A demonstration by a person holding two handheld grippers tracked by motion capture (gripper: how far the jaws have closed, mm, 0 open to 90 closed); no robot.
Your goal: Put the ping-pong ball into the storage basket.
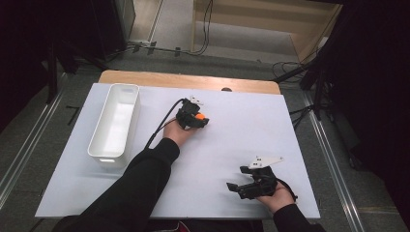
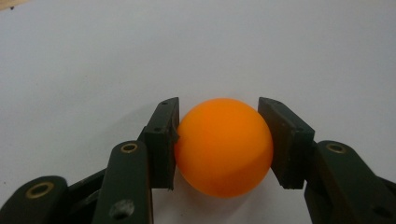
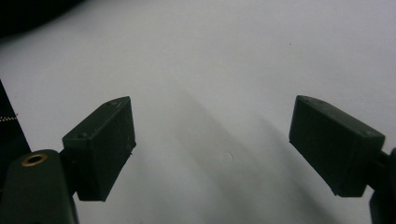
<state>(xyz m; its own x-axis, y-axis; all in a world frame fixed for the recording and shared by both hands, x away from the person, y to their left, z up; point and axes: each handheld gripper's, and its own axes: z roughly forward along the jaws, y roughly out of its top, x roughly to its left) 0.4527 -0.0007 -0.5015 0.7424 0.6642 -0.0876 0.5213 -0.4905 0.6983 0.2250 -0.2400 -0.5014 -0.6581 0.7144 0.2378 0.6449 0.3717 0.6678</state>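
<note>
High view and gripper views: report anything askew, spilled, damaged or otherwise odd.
Nothing stands out. The white bin sits upright on the table, the left gripper is shut squarely on an intact orange ball, and the right gripper rests open.

An orange ball [image 2: 224,147] is clamped between the two black jaws of the left gripper [image 2: 223,140]; one pad [image 2: 161,140] is pressed against the ball's left flank, the other against its right flank. The ball is seen resting on a white table surface [image 2: 196,46], which spreads beyond and around the ball.
</note>
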